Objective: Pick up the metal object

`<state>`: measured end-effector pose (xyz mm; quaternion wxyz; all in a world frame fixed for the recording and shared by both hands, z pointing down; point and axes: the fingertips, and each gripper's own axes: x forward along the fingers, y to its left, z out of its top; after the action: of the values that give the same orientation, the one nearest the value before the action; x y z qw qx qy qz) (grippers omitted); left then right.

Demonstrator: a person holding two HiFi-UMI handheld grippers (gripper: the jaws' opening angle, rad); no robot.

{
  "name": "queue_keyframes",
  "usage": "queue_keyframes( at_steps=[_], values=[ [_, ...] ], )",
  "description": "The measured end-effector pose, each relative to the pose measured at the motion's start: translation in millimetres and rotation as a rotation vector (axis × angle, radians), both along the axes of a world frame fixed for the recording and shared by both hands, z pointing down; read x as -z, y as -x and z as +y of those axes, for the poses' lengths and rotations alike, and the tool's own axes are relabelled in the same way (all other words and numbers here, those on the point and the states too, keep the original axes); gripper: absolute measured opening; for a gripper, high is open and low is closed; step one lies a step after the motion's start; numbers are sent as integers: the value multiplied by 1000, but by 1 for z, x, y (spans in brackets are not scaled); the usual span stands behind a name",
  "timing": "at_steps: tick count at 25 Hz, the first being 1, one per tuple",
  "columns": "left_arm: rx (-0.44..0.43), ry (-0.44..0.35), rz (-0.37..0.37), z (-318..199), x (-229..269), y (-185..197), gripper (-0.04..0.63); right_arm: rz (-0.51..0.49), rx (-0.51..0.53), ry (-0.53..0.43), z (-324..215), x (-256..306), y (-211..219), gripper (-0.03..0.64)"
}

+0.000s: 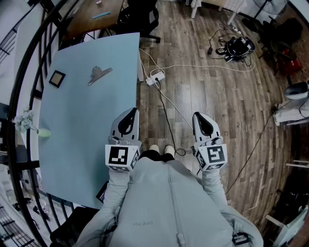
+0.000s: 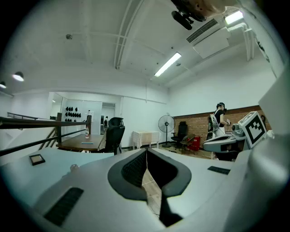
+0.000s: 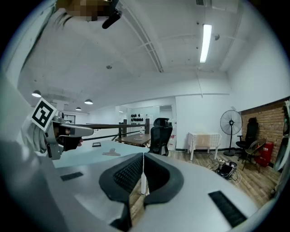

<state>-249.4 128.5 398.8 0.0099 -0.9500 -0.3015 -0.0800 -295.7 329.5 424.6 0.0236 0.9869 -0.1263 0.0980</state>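
A metal clip [image 1: 99, 75] lies on the far part of the pale blue table [image 1: 82, 140]; the right gripper view shows the clip [image 3: 111, 153] too, small and distant. My left gripper [image 1: 131, 113] hovers over the table's right edge, well short of the clip, its jaws shut with nothing between them [image 2: 146, 154]. Off the table's right side, above the wooden floor, my right gripper [image 1: 199, 116] is also shut and empty [image 3: 143, 158]. Both point forward, about level.
A small black-framed square [image 1: 57, 78] lies left of the clip. A power strip [image 1: 154, 78] and cables cross the floor by the table's far right corner. An office chair [image 1: 140, 19] and a wooden desk [image 1: 94, 14] stand beyond. A dark railing [image 1: 29, 72] runs along the left.
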Motion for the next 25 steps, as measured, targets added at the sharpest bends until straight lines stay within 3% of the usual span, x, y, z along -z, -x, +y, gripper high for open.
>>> queue_keyframes(
  at_steps=[15, 25],
  values=[
    [11, -9, -23, 11, -10, -22, 28, -29, 16, -24, 15, -10, -27, 25],
    [25, -15, -16, 24, -10, -105, 28, -49, 40, -13, 26, -15, -107, 25]
  ],
)
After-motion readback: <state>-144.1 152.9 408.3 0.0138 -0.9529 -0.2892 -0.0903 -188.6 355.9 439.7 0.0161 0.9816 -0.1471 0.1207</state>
